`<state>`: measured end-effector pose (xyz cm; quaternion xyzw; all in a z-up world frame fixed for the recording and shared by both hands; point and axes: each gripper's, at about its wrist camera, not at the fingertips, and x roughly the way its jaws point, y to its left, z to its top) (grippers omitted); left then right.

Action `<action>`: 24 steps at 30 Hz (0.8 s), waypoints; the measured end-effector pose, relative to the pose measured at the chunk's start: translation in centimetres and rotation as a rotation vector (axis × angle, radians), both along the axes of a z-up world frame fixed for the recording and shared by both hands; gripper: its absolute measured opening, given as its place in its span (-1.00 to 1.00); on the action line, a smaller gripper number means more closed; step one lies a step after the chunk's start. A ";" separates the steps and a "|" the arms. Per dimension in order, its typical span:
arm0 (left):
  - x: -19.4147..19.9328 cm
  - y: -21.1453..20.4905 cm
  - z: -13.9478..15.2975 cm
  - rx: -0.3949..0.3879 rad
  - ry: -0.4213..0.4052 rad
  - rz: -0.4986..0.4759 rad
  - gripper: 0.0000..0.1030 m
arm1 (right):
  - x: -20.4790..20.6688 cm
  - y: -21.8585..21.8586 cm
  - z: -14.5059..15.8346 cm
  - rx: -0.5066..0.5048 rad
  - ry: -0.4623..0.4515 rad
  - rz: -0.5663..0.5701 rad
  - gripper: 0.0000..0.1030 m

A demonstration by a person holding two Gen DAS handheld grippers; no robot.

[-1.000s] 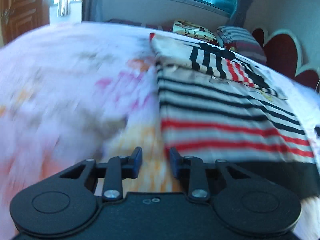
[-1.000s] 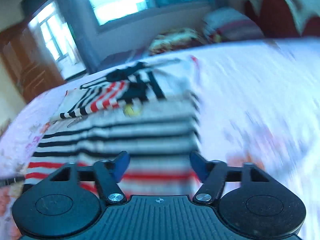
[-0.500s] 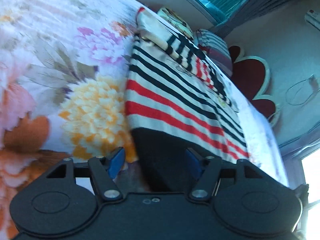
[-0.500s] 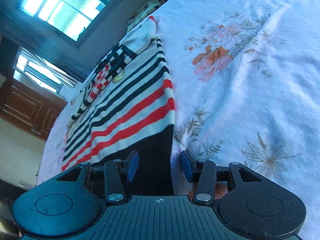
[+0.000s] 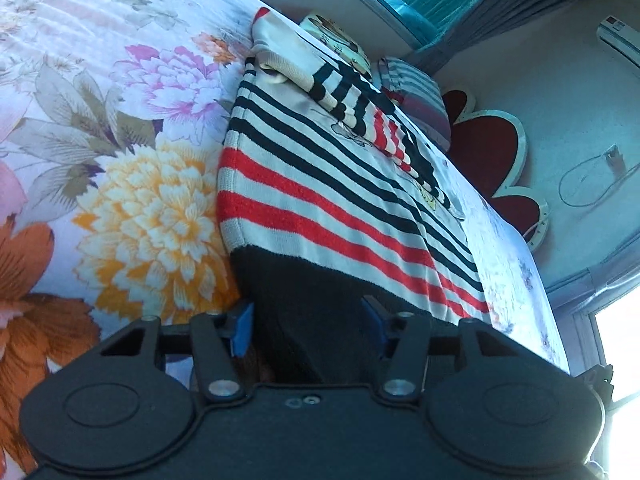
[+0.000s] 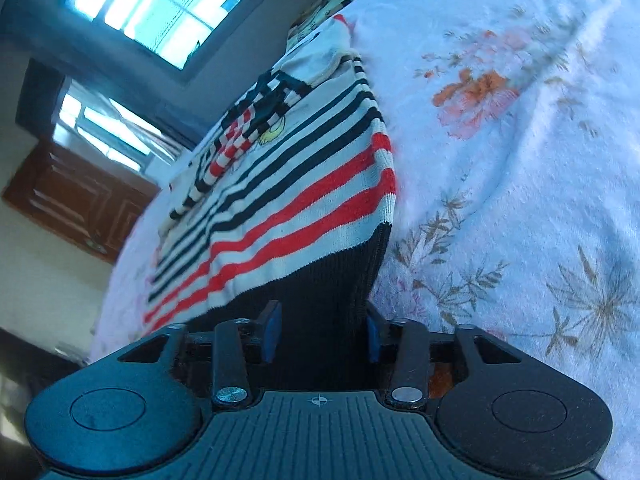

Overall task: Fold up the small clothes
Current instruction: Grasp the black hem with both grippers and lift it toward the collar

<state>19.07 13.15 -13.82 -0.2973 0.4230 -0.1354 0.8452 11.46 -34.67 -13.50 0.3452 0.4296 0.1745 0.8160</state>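
Note:
A small knitted sweater (image 5: pixel 320 200) with black and red stripes lies flat on the floral bedsheet (image 5: pixel 120 160), its sleeves folded across the chest. Its black hem (image 5: pixel 304 288) runs into my left gripper (image 5: pixel 307 328). Those jaws are closing around the hem's left corner and do not clamp it. In the right wrist view the same sweater (image 6: pixel 288 216) stretches away to the upper left. My right gripper (image 6: pixel 320 334) straddles the hem's right corner (image 6: pixel 336 280), and its jaws are closing too, with the cloth between the blue pads (image 6: pixel 270 332).
Pillows (image 5: pixel 416 92) and a red scalloped headboard (image 5: pixel 492 152) lie beyond the sweater's collar. A window (image 6: pixel 160 4) and a wooden door (image 6: pixel 76 200) stand behind the bed. Bedsheet (image 6: pixel 520 160) spreads right of the sweater.
Both grippers rolled and dropped to the sweater's black hem, one at each corner. The left jaws widened around it, and the right jaws have narrowed on it.

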 end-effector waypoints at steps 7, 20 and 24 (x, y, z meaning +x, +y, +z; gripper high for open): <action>0.7 -1.5 0.8 0.141 0.009 -0.034 -0.88 | -0.1 0.7 0.9 -0.030 -0.033 0.032 -0.89; -2.3 2.0 -1.0 0.055 -0.064 0.071 -0.88 | -2.6 -0.9 -0.6 0.004 -0.069 -0.045 -0.90; -2.1 1.8 -0.8 0.040 -0.064 0.080 -0.88 | -2.5 -0.7 0.4 -0.020 -0.087 -0.025 -0.90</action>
